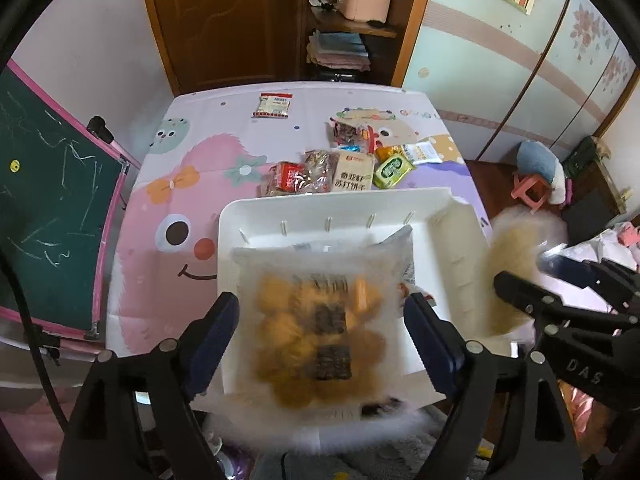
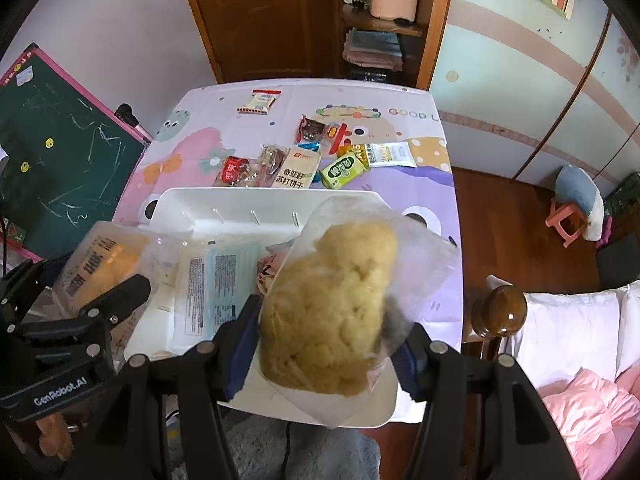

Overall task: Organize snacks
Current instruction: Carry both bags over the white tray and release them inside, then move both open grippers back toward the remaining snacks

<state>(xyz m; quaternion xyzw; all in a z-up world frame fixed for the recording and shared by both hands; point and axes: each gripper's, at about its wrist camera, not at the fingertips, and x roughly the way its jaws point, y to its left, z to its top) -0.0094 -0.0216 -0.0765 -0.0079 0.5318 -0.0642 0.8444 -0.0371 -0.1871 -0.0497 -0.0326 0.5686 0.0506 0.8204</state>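
Two soft, light snack bags held over the white bin [image 1: 452,216]

The right gripper [image 2: 328,350] clamps the crushable pale puffed-snack bag [image 2: 332,304] low at its edges, above the bin's right end. The left gripper [image 1: 320,320] stands wide; the blurred orange-snack bag [image 1: 316,320] hangs between its fingers, seemingly unpinched, over the bin.

Two wrist views, steeply downward, sharing white tray [image 1: 248,216]
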